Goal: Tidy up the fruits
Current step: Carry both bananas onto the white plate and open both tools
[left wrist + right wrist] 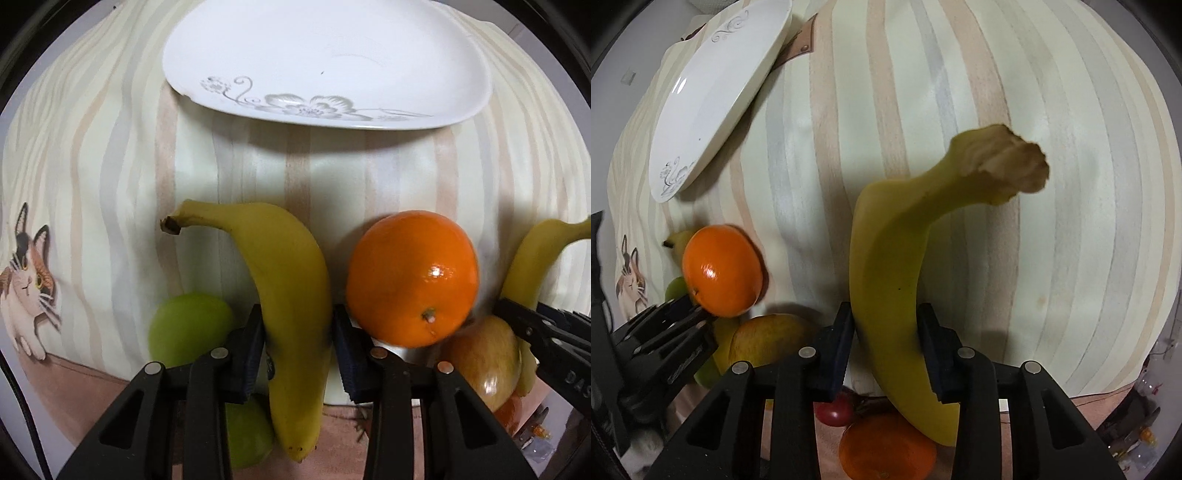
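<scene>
Yellow banana skin fills the jaws of both tools: the left hand-held gripper (299, 343) is pinched around one banana (284, 288), and the right hand-held gripper (886, 339) is clamped on a second banana (897, 280) whose torn stem points up and away. No earlier picture is given, so nothing is said of how the jaws got there. Both bananas are held over a striped cloth (332, 173) spread on the desk. The white floral plate (332, 55) lies further back on the cloth and is seen to hold no fruit, so the sorting is judged barely begun. An orange (412, 278), a green apple (188, 328) and a yellow-red apple (484, 358) are crowded just beside the left banana, and in the right wrist view a second orange (886, 450) and a small red fruit (833, 411) are seen below the jaws. All of these are judged left to place.
</scene>
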A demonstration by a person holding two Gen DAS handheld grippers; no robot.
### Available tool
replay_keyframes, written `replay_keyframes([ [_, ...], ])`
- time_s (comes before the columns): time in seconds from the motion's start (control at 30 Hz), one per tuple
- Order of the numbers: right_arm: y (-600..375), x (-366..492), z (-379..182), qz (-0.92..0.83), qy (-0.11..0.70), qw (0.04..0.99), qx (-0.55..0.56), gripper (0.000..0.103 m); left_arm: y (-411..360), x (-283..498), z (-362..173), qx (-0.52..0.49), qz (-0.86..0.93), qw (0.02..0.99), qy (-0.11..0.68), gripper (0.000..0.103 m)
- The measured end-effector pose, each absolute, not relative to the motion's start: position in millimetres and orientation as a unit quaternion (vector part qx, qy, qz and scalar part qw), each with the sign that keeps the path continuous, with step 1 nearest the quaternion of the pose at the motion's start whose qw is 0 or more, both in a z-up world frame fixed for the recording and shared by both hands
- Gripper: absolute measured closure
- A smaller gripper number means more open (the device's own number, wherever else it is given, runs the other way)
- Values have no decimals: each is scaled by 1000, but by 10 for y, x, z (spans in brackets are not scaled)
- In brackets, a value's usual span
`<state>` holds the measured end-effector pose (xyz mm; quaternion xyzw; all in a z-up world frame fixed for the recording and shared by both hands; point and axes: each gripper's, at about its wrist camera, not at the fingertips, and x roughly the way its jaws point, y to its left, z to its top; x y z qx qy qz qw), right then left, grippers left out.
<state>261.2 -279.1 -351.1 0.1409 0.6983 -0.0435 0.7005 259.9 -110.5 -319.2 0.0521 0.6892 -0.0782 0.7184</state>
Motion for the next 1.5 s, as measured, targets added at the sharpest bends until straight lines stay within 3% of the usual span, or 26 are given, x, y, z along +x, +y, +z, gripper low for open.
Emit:
replay_keyframes([
  [0.47,-2702,2558,-2981,-6,656,740,145,69,-967,2111,-2008,25,-122,751,649,71],
  [0.7,-2728,2800,-2550,38,638,750,171,70,-844,2441,-1193,-5,-150,770,620,71],
  [0.83,-2650,2944,-2411,57,626,756,181,70,-733,2593,-1205,-12,-153,783,603,71],
  [1.0,-2675,3154,-2202,79,617,758,197,70,-587,2952,-783,-14,-151,797,584,71],
  [1.3,-2574,3856,-2136,109,621,749,203,70,-675,3856,-1326,-28,-155,772,616,71],
  [1.5,-2515,4378,-2428,127,656,718,196,70,-755,4354,-1698,-39,-162,726,667,71],
])
